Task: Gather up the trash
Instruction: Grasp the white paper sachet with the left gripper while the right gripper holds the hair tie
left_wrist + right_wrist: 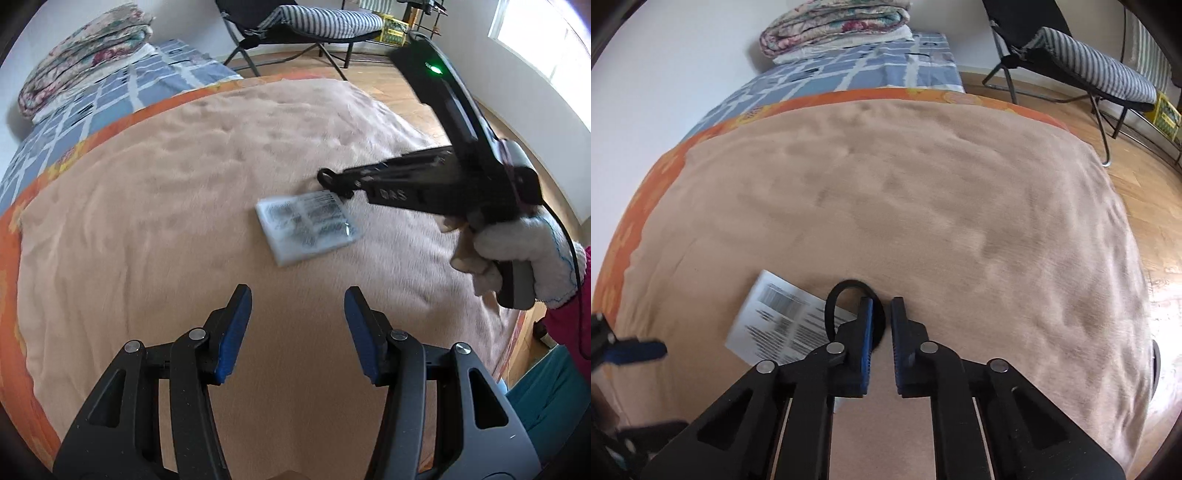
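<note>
Currently the left gripper hovers above the near part of the bed, its blue-padded fingers standing wide apart with only the beige blanket showing between them. Just beyond it, a flat white packet with dark printed text lies face up on the blanket, skewed to the bed's edges. The right gripper comes in from the right and is held by a hand in a white knit glove. It points steeply down at the packet's far corner. Its fingers are drawn in to a narrow slit. A thin black loop lies at that corner, partly over the packet and partly on the blanket. Its near side passes between the pads, so the fingers look closed on it, though the contact itself is hidden in the right wrist view. Motion blur softens the packet's print in both views. Farther back, an orange patterned sheet borders the blanket, then comes a blue checked sheet with a folded floral quilt stacked against the wall. Beyond the bed's far end, a black folding chair with a striped cushion stands on the wooden floor.
</note>
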A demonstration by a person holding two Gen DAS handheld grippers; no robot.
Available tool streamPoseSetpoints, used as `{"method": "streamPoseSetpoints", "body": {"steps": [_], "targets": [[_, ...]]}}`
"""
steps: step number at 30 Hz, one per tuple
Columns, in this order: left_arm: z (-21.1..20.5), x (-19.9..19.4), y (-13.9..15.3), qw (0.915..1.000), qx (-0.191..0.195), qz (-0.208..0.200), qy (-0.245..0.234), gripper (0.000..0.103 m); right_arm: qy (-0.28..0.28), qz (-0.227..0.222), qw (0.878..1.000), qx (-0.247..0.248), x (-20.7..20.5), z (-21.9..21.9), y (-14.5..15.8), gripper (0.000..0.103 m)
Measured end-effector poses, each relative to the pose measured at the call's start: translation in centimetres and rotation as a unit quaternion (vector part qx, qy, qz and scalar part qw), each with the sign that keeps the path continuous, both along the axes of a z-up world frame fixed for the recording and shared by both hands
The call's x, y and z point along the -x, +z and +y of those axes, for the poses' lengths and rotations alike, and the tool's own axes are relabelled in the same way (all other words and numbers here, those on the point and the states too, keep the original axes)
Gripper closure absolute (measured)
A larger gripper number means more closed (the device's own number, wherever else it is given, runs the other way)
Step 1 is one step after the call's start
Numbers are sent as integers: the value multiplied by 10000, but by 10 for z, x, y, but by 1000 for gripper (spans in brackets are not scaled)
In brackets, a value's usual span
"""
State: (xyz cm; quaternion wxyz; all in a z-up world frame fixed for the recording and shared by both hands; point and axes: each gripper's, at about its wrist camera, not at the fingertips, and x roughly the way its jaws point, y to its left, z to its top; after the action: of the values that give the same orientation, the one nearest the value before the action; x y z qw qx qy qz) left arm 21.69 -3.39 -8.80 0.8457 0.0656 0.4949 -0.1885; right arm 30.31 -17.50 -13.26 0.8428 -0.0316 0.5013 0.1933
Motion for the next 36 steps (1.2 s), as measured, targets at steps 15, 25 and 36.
{"method": "streamPoseSetpoints", "body": {"steps": [15,25,36], "targets": [[-51,-100,-29,9997,88,216,9,49,-328,198,9984,-426,18,-74,9,96],[-36,-86,-35,9949,436,837,-348,49,-358,337,9980,-388,22,-80,-1,96],[-75,-61,-43,9944,-764,615,-390,28,-577,491,9923,-978,11,-87,1,96]]}}
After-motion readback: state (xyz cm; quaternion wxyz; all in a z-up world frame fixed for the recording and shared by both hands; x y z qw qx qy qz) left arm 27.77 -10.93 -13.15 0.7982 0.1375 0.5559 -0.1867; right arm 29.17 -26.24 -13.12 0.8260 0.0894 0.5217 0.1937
